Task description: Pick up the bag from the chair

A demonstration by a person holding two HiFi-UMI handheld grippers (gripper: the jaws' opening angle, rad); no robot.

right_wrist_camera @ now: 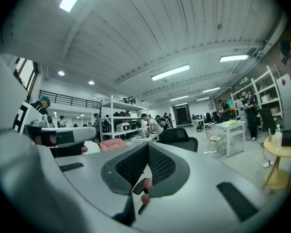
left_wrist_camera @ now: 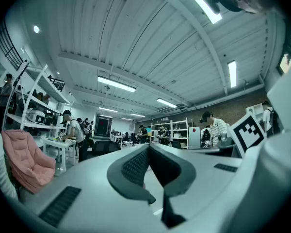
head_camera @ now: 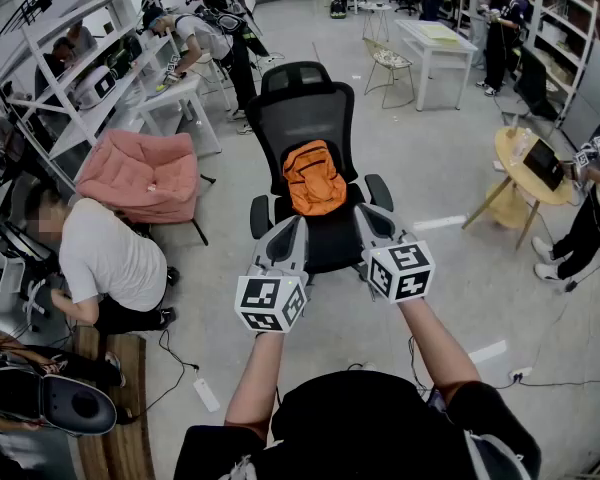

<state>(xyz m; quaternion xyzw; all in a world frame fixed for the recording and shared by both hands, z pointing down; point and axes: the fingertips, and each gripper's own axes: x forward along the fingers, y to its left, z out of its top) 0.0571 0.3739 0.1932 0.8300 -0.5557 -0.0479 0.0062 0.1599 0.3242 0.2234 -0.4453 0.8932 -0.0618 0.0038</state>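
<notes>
- As the head view shows, the orange bag [head_camera: 315, 178] sits on the seat of the black office chair [head_camera: 305, 118], leaning upright against the backrest.
- Left gripper [head_camera: 292, 226]: held level, pointing at the chair, tip near the seat's front edge, apart from the bag.
- In the left gripper view, the left gripper [left_wrist_camera: 149, 152] has its jaws pressed together with nothing between them.
- Right gripper [head_camera: 366, 214]: level, beside the left one, tip by the chair's armrest, clear of the bag.
- In the right gripper view, the right gripper [right_wrist_camera: 148, 152] likewise has its jaws clenched on nothing; the chair [right_wrist_camera: 180, 138] stands beyond them.
- Surroundings: a pink cushioned seat [head_camera: 140, 173] stands left of the chair, with a crouching person [head_camera: 105, 258] in a white shirt near it.
- A round wooden table [head_camera: 510, 158] stands to the right, well apart from the chair.
</notes>
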